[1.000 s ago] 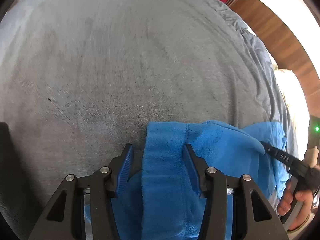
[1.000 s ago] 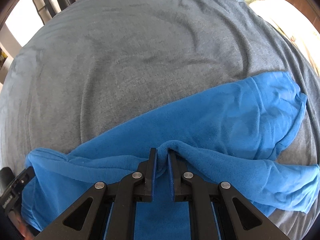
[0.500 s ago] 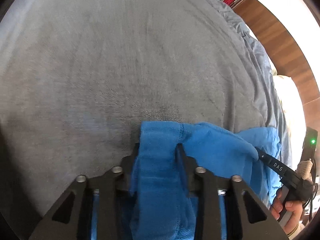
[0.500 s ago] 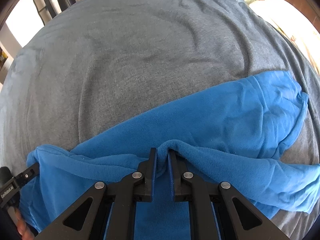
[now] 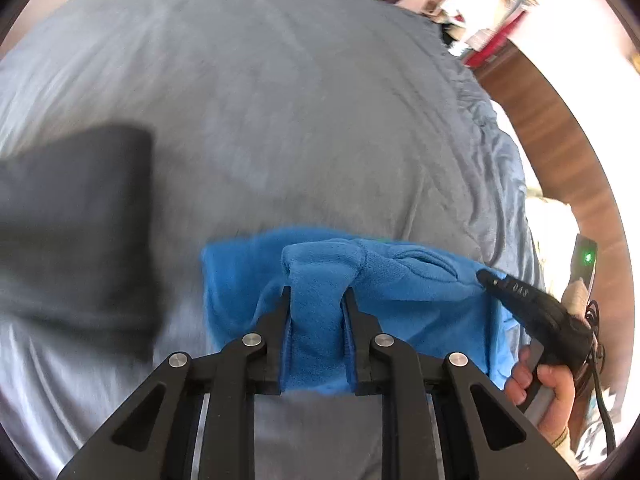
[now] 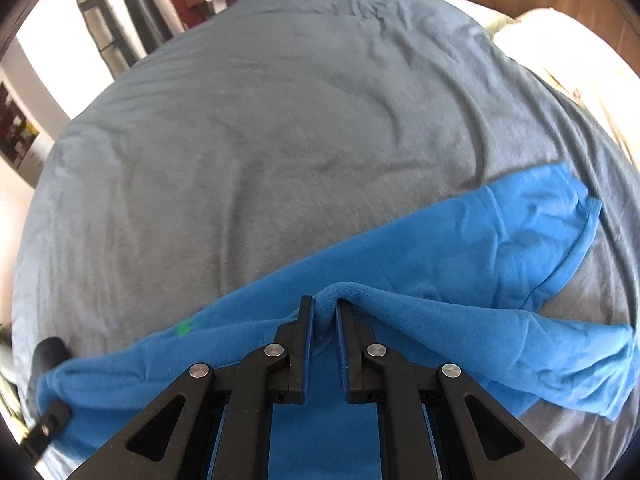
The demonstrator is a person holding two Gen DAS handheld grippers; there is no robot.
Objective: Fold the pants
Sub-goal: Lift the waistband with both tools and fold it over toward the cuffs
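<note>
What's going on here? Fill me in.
A person is folding blue pants on a bed with a grey cover, holding a claw in each hand. The left claw is closing on a bunched fold of the fabric. The right claw is shut on another pinched ridge. Most of the pants lie spread on the cover; no fold is finished yet.

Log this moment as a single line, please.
left tongs: closing on blue pants | right tongs: shut on pants | surface: grey bedspread

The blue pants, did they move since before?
Yes. The blue pants, pinched by the closing left tongs, have lifted off the gray bedspread; bare bedspread now shows beneath them.
</note>
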